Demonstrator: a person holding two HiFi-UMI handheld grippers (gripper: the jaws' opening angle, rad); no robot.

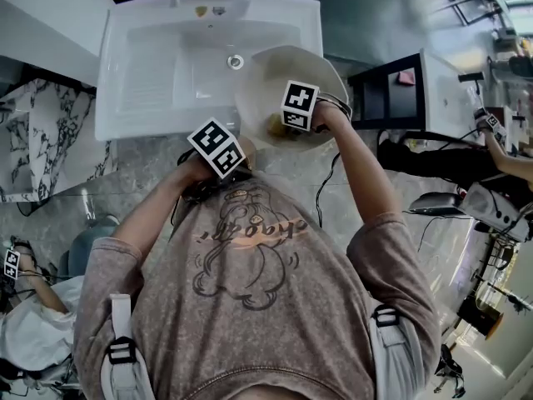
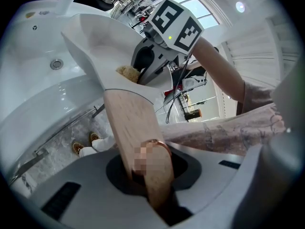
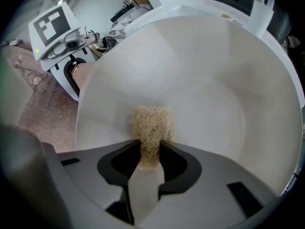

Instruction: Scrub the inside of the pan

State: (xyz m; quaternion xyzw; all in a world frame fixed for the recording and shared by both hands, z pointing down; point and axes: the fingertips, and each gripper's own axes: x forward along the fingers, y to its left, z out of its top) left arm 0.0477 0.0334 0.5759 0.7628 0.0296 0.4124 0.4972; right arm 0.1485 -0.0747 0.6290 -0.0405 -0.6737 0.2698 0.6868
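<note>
Head view: a round cream-white pan [image 1: 279, 73] sits tilted over the front right corner of a white rectangular sink [image 1: 158, 73], its inside facing the person. Both marker cubes are just in front of it.

In the right gripper view, the right hand-held gripper [image 3: 150, 152] has its jaws closed to a narrow gap on a tan, fibrous scrubbing pad [image 3: 151, 122]. The pad sticks out past the jaw tips and presses on the pan's smooth inner wall, low on the side nearest the gripper.

In the left gripper view, the left hand-held gripper [image 2: 153, 173] is clamped on the end of the pan's pale wooden handle [image 2: 129, 120]. The handle runs up and away from the jaws to the pan's body. Beyond it the right hand-held gripper reaches into the bowl with the pad against the inside.
</note>
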